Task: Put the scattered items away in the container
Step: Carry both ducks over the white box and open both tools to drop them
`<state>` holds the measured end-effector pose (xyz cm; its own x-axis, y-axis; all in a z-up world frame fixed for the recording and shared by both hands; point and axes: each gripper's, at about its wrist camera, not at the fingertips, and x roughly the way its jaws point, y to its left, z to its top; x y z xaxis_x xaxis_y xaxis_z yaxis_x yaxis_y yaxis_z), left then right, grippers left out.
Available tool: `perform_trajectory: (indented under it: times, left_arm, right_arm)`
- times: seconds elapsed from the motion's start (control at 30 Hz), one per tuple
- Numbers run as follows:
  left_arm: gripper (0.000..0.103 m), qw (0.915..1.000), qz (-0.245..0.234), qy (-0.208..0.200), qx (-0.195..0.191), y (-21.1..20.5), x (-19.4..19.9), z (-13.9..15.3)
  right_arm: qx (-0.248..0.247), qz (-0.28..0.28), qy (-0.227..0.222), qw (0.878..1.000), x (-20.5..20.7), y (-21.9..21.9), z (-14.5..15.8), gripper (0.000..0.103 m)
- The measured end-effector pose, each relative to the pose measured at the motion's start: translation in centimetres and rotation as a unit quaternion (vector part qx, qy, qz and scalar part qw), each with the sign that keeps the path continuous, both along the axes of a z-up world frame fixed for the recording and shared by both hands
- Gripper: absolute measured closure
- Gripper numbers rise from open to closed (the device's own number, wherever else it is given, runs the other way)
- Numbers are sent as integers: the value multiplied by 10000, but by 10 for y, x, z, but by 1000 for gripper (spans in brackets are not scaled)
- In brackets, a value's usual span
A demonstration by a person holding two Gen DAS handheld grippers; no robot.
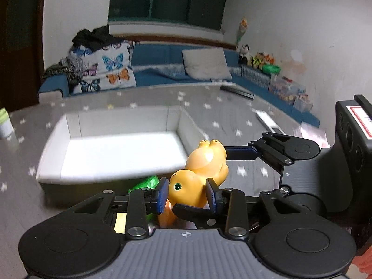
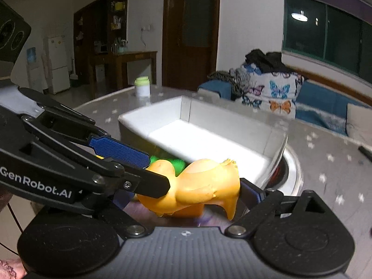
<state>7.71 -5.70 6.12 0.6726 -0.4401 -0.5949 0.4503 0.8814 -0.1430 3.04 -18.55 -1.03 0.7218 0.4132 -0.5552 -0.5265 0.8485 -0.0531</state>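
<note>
— While the left gripper (image 1: pixel 187 191) clamps the orange toy's (image 1: pixel 200 172) head between its pads, where does its body run?

— Forward and right, feet toward the right gripper (image 2: pixel 202 186), closed on the rump. The white container (image 1: pixel 116 153) lies ahead-left.

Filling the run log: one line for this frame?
left gripper: shut on toy head | right gripper: shut on toy body | box: empty | phase: handover
</note>
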Motion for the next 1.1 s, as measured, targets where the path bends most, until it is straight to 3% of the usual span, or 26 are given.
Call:
perform_trajectory:
  times: [0.17, 0.33, 0.63, 1.1]
  left_arm:
    - [66, 9997, 128, 51, -192, 0, 44, 11]
    - [66, 9977, 265, 477, -409, 6, 91, 3]
    - [67, 9884, 529, 1277, -633, 15, 149, -30]
    - [68, 9799, 585, 1799, -630, 13, 172, -58]
  right_arm:
    - [-202, 158, -101, 9996, 37, 0, 21, 8]
    - [-365, 355, 10, 9987, 80, -1, 32, 8]
    - [-459, 749, 966, 9914, 157, -1, 2, 8]
    - [-780, 955, 1544, 9803, 189, -1, -32, 8]
